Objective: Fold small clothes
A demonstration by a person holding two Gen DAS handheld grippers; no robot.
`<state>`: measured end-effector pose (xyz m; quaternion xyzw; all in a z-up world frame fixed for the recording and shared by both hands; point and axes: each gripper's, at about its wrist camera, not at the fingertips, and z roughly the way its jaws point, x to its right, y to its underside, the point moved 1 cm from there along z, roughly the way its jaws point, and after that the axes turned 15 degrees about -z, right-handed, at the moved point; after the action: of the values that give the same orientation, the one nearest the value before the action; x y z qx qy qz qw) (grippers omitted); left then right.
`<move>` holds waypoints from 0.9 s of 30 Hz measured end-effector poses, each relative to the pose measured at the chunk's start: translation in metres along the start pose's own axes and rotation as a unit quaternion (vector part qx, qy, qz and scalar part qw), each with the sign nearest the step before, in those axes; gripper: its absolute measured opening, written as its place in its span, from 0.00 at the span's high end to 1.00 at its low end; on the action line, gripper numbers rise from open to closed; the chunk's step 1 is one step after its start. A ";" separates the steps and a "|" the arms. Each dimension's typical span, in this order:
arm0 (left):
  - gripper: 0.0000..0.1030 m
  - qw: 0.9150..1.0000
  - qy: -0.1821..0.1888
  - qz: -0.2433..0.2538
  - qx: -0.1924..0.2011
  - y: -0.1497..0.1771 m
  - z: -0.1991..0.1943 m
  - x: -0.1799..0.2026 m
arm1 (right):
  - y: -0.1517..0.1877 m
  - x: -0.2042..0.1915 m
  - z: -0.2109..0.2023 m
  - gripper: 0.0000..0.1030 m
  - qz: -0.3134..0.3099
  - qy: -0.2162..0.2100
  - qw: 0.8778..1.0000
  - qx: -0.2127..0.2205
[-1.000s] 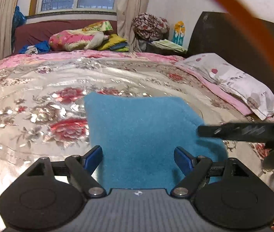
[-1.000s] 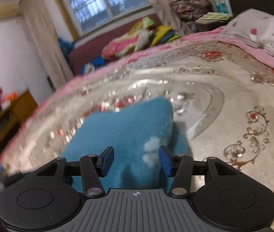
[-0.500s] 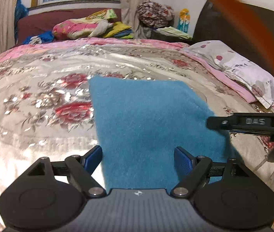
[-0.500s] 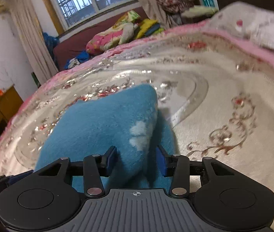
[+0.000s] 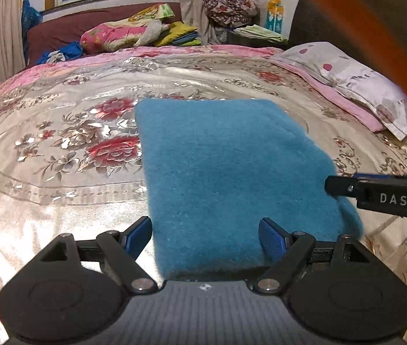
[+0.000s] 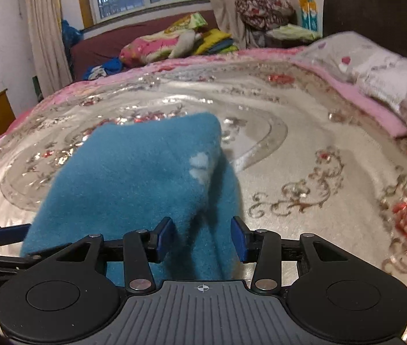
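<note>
Left gripper (image 5: 204, 237): fingers (image 5: 137, 234) spread wide, holding nothing; the near edge of the blue fleece garment (image 5: 226, 169) lies between and just ahead of them, its left border running straight away from the left finger. Right gripper (image 6: 202, 237): fingers (image 6: 164, 234) apart, with a raised fold of the same garment (image 6: 134, 178) standing in the gap; no pad visibly presses the cloth, so it reads as unclamped (contact low down is hidden by the gripper body). Garment: a folded rectangle lying flat on the bed (image 5: 45, 201), long axis running away from the left fingers toward the far side; a small white patch (image 6: 200, 165) shows near the right-hand ridge, just beyond the right fingers. The right gripper, seen from the left view (image 5: 381, 195), reaches in at the garment's right near corner, touching or just over it. Judgement: both grippers sit at the near edge, the left over the middle, the right at the corner where the layers bunch, so the right is the nearer to any loose flap; the coming move turns on carrying the near edge forward along that long axis. Beyond the cloth: pillow (image 5: 355, 83) at far right, bedding heap (image 5: 134, 31) under the window.
</note>
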<state>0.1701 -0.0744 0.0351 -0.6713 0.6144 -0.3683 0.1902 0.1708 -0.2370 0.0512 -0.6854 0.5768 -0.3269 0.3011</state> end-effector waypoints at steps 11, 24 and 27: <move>0.16 1.000 -0.004 -0.005 -0.006 0.008 -0.011 0.004 | 0.023 0.008 -0.009 0.60 0.011 0.017 0.999 -0.039; 0.16 1.000 0.001 -0.013 -0.008 0.018 -0.028 0.006 | 0.029 0.002 -0.042 0.55 0.011 0.013 0.999 -0.034; 0.16 1.000 0.004 -0.013 -0.009 0.022 -0.032 0.007 | 0.030 -0.004 -0.051 0.55 0.005 0.011 0.999 -0.033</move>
<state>0.1318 -0.0787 0.0429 -0.6793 0.6098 -0.3677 0.1773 0.1120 -0.2397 0.0577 -0.6881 0.5944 -0.3136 0.2735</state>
